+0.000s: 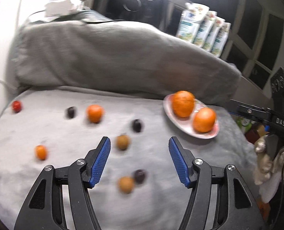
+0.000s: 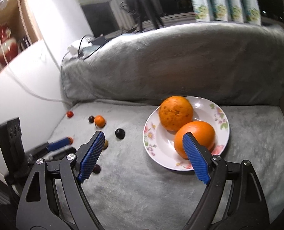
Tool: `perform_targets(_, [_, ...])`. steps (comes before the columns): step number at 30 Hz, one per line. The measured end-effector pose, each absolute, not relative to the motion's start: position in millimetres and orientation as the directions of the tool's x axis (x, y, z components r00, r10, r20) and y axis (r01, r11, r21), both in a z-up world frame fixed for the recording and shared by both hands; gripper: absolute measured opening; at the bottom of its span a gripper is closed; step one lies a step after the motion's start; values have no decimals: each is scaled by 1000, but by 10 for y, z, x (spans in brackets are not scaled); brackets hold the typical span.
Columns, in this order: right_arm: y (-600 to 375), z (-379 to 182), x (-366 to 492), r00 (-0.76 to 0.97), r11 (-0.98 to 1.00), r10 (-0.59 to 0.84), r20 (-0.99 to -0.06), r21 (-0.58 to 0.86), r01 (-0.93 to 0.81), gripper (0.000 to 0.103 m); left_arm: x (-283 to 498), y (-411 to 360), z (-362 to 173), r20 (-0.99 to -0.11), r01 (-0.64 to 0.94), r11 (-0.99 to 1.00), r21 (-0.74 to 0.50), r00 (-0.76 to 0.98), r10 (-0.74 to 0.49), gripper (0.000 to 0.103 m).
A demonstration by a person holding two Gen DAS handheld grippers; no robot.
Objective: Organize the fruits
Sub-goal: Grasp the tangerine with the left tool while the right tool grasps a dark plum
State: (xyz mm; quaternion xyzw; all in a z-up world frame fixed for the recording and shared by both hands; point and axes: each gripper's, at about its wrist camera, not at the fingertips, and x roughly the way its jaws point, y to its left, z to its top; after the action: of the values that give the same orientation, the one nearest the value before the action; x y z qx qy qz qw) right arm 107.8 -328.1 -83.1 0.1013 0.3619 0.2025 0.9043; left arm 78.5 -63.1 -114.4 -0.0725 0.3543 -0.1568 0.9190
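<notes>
Fingers (image 1: 101, 161) apart; "DAS" on right gripper (image 1: 280, 123)

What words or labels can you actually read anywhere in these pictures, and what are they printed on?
"DAS": white letters on the black bar of the right tool, seen at the edge of the left wrist view; it may be part of a longer word.
The white and green packages on the ledge behind the cushion carry print, but it is too small and blurred to read.
The floral plate shows only flowers, no text.
</notes>
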Motion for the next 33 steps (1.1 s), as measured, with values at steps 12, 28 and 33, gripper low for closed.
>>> perform_targets(12, [-2589,-971,1116,570,863,490,-659,275,-424,86,690,143,-1415,-688,58,975,-213,701,-191,63])
perform_targets(28, [-2015,-1454,1163,402,801,543,-737,310,-513,60,576,146,-1638,-718,75,966,-246,655,-234,58])
perform_targets(33, [-1921,-1534,1190,374,789,552,-745,323,-523,56,577,199,-1698,-727,50,968,-244,651,-217,58])
